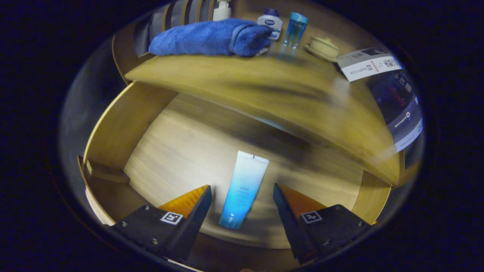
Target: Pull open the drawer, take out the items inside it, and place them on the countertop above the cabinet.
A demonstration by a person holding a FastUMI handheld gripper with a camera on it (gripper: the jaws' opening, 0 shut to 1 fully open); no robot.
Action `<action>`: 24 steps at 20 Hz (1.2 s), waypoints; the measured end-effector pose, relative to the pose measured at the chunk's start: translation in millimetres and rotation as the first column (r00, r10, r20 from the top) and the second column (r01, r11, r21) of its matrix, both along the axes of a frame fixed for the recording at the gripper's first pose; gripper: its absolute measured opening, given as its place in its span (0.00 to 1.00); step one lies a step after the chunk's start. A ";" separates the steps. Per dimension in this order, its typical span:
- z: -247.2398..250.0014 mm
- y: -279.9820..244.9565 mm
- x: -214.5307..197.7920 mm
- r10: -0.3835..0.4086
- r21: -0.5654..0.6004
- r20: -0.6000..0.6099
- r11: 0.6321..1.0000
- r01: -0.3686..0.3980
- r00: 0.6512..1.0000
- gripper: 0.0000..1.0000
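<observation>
drawer [124, 124] stands pulled open under the bench [242, 85]. one tube [244, 189] lies flat on the drawer floor, between the two fingers of the gripper [242, 196], which is spread wide and touches nothing. tube's long axis runs roughly along the fingers, cap end nearest, tilted slightly (flat end leans right). judged: closing across its narrow width should catch it. towel [211, 37], bottles and a dish already sit on the bench.

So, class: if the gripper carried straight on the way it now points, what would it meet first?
Most likely the blue-and-white tube lying on the floor of the open drawer. The gripper has its jaws open, one on each side of the tube, neither touching it. Depth is hard to judge, so contact may be with the drawer floor.
</observation>
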State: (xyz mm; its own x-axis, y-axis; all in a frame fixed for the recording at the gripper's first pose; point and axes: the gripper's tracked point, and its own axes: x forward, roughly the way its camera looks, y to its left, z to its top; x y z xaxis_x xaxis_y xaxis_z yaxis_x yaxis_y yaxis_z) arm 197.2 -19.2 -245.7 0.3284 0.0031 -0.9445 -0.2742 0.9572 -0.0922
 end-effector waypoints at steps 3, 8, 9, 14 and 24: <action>-7.2 0.6 -6.0 -0.010 -0.008 -0.060 1.000 0.009 0.998 0.98; -17.5 0.6 -4.2 -0.033 0.017 -0.099 0.999 0.034 0.995 0.88; -12.1 3.4 -3.1 -0.040 0.036 -0.081 0.998 0.043 0.996 0.79; -10.0 5.4 0.6 -0.018 0.030 -0.037 0.999 0.020 0.999 0.43; 92.8 -3.3 -17.5 0.015 0.207 0.084 0.978 -0.033 0.996 0.43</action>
State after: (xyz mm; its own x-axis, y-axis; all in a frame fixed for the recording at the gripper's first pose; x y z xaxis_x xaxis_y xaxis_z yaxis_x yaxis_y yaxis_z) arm 179.7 -22.5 -152.8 0.4015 0.2052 -0.8926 -0.2971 0.9511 0.0850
